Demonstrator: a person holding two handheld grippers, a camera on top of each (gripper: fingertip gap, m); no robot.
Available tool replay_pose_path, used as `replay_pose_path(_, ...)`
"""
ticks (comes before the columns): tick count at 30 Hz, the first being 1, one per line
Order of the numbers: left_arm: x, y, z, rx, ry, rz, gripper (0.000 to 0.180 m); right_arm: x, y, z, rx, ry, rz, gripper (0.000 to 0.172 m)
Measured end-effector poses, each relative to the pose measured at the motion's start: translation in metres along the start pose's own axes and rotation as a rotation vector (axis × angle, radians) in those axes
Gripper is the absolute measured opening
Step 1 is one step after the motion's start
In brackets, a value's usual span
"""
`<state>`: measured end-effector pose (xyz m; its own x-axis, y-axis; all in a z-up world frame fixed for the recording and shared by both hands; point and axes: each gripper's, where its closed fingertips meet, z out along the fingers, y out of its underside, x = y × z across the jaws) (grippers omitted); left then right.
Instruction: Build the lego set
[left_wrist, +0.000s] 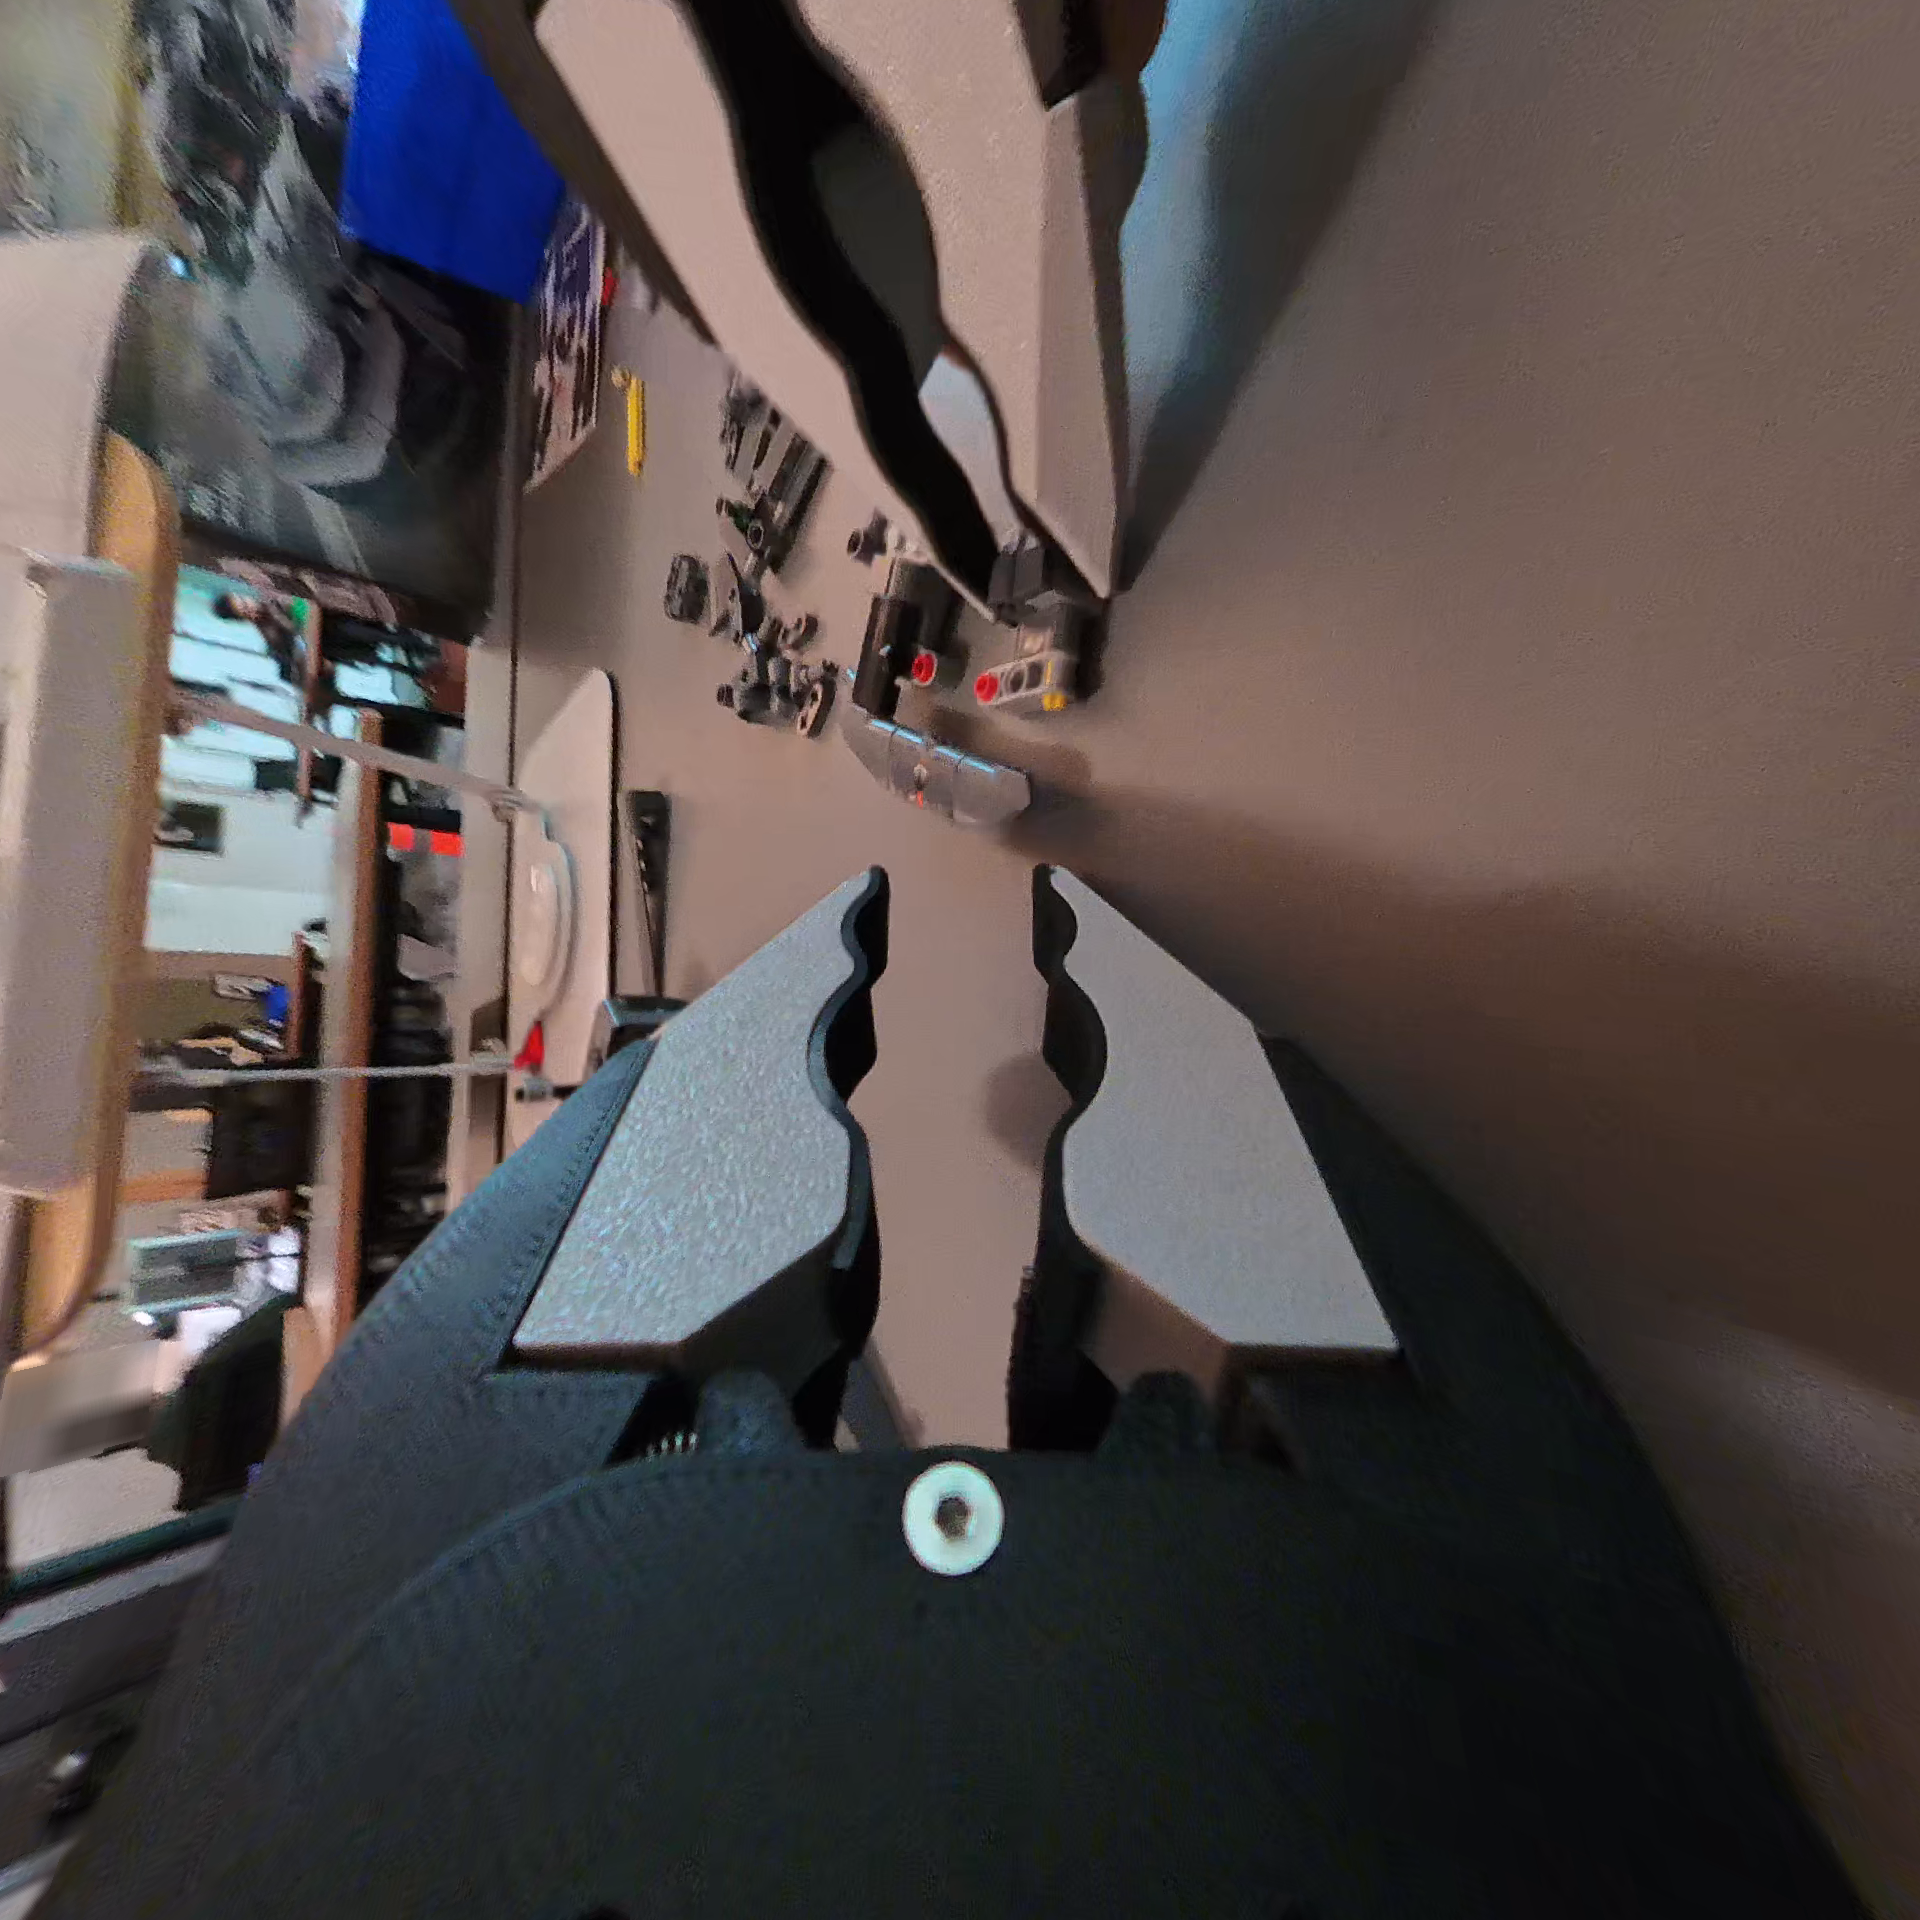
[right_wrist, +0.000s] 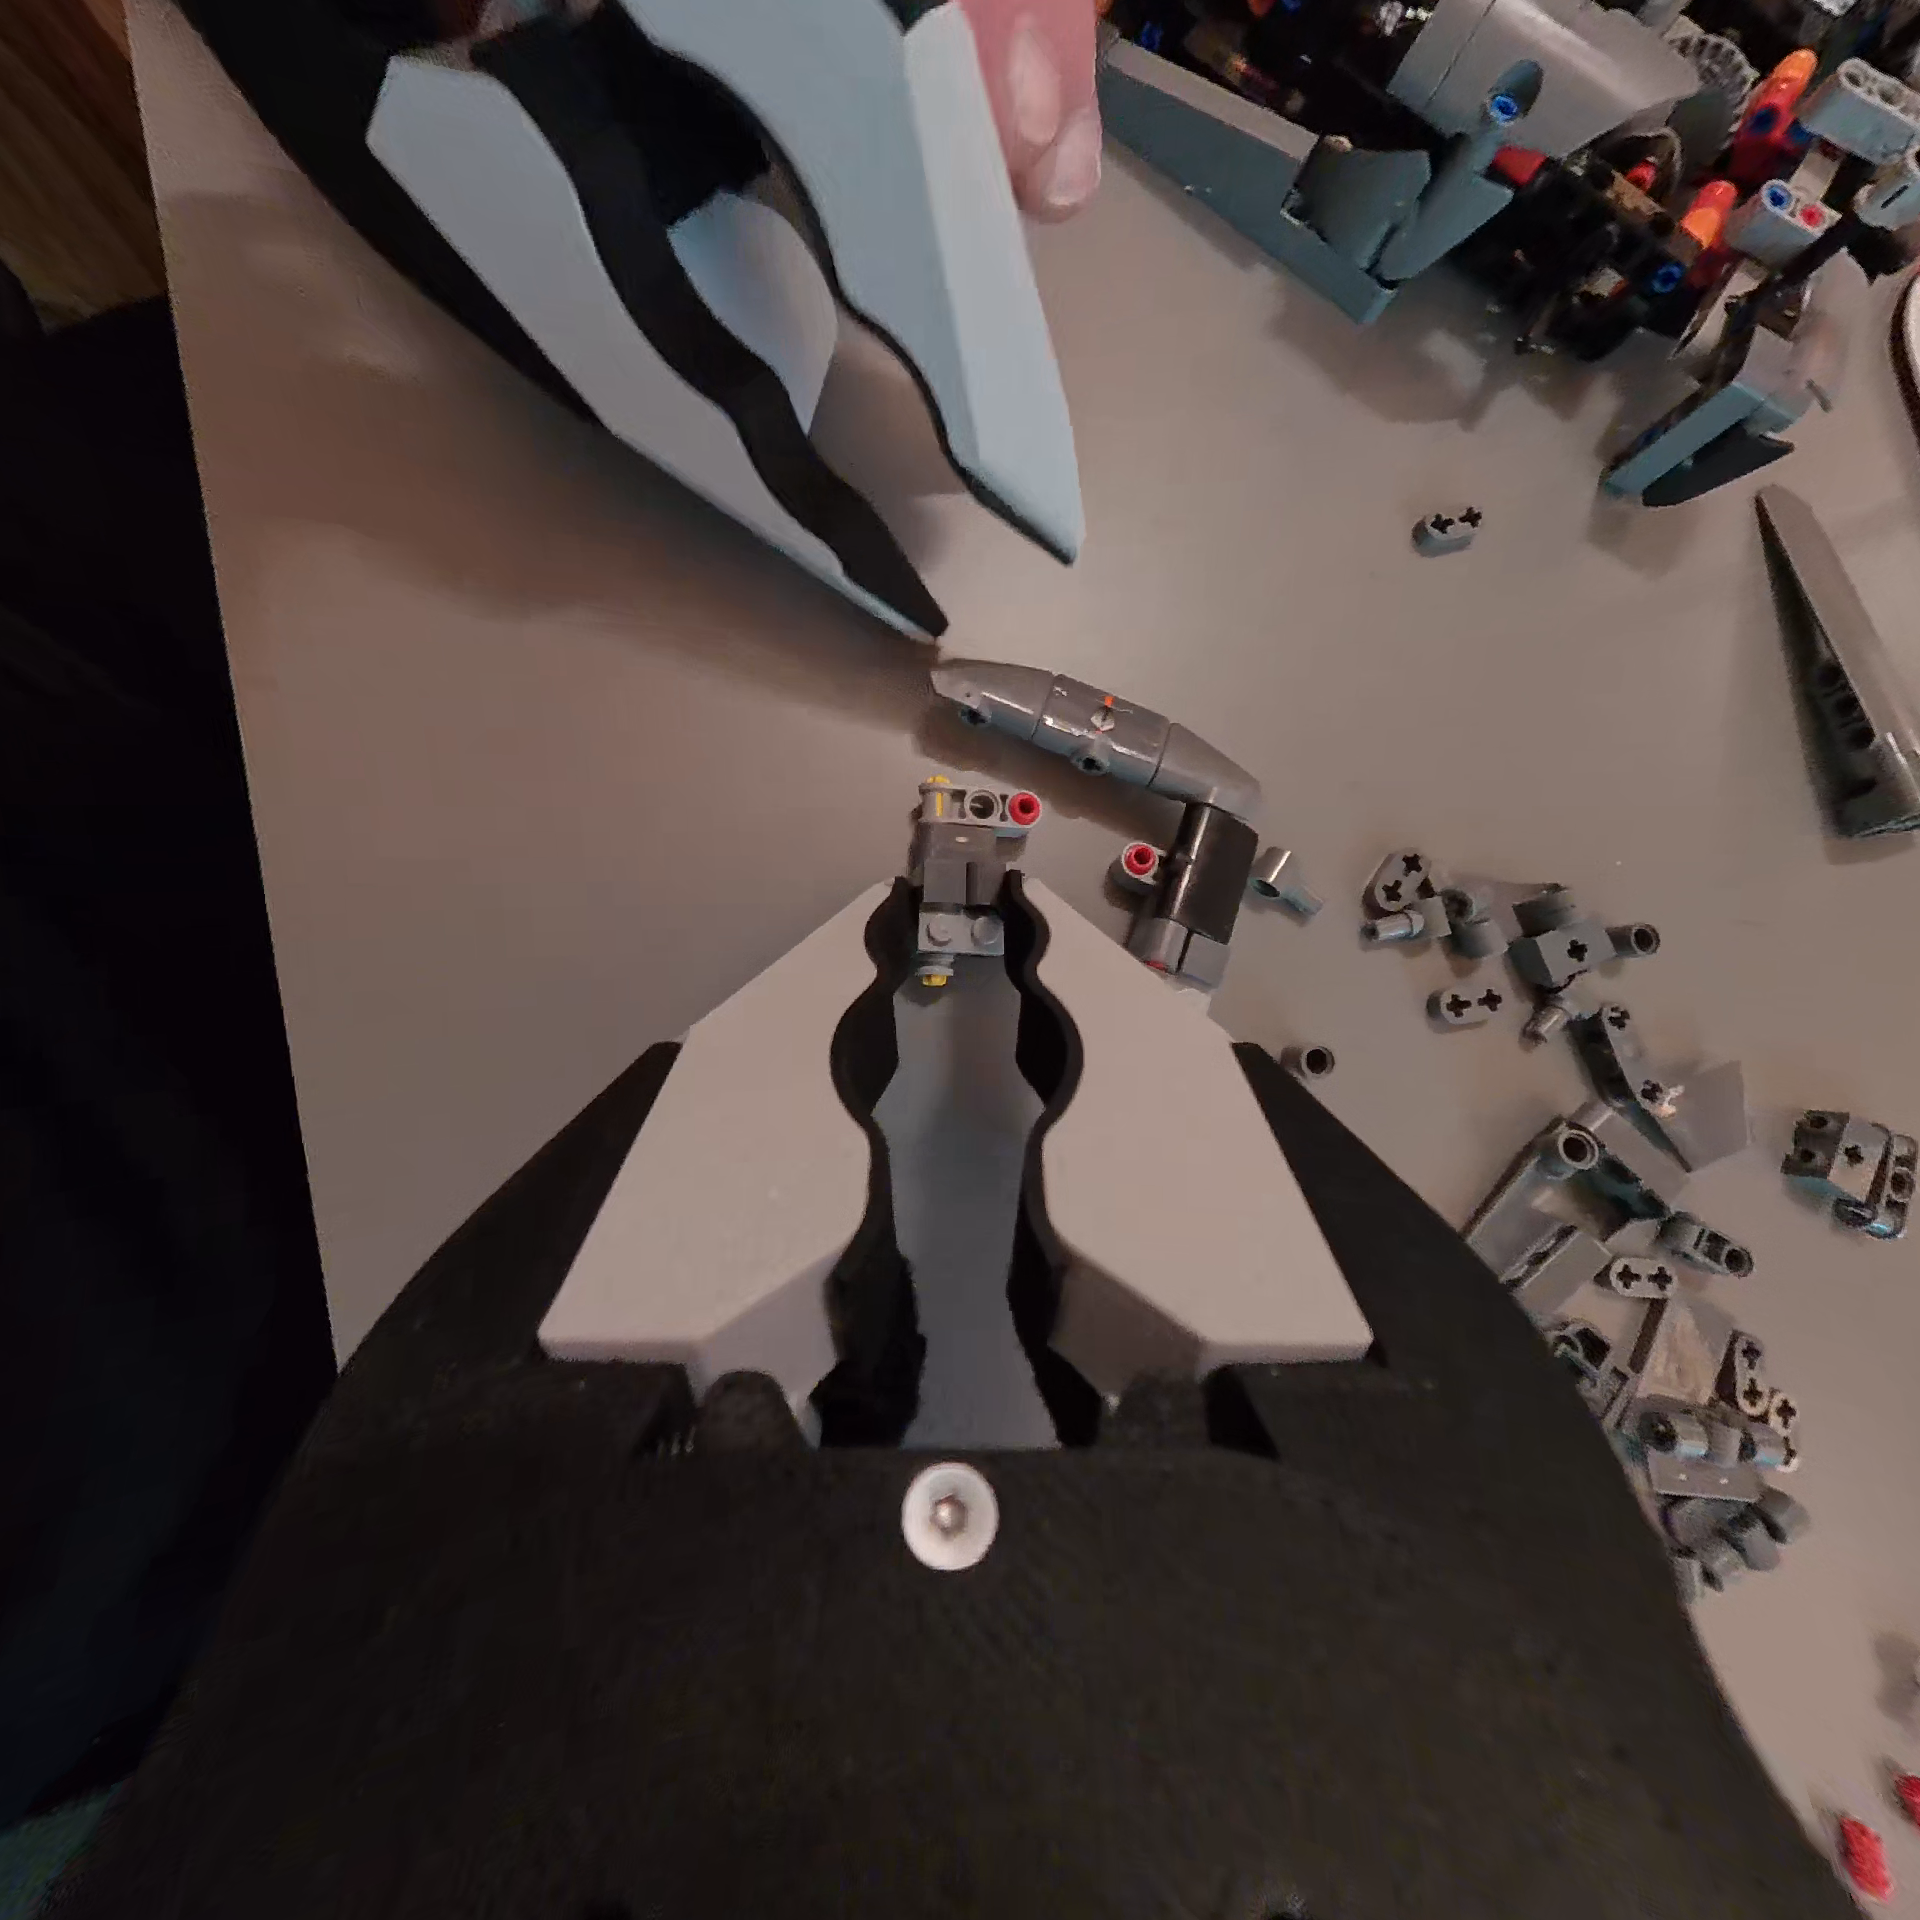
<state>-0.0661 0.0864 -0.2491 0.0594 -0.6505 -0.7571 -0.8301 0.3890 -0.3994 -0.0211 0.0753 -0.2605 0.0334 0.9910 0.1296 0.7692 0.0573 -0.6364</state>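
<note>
In the left wrist view, our left gripper (left_wrist: 961, 883) has its fingers apart with nothing between them, just short of the curved grey piece (left_wrist: 940, 769); bare table (left_wrist: 1455, 727) lies beside that piece.

In the right wrist view, our right gripper (right_wrist: 954, 914) is clamped on a small grey brick assembly (right_wrist: 961, 883), just before the curved grey piece, probably to steady it. The table edge is well to the left of that piece.
</note>
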Motion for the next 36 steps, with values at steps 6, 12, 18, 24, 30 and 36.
replay_pose_path(6,0.001,-0.011,0.005,0.052,-0.069,0.156,0.022,0.0,-0.003,0.002,0.009,0.019,0.047,0.014)
replay_pose_path(12,0.003,-0.013,0.012,0.044,-0.089,0.251,0.007,0.002,-0.003,0.002,0.018,0.029,0.093,0.014)
replay_pose_path(18,0.006,-0.016,0.018,0.032,-0.108,0.317,0.003,0.005,-0.001,0.001,0.025,0.042,0.133,0.014)
replay_pose_path(24,0.005,-0.017,0.019,0.003,-0.137,0.379,0.002,0.008,0.002,-0.003,0.024,0.06,0.173,0.014)
replay_pose_path(30,0.006,-0.02,0.022,-0.026,-0.137,0.421,0.002,0.008,0.003,-0.003,0.034,0.068,0.203,0.014)
replay_pose_path(36,0.006,-0.02,0.025,-0.038,-0.131,0.429,0.002,0.008,0.006,-0.004,0.033,0.074,0.215,0.014)
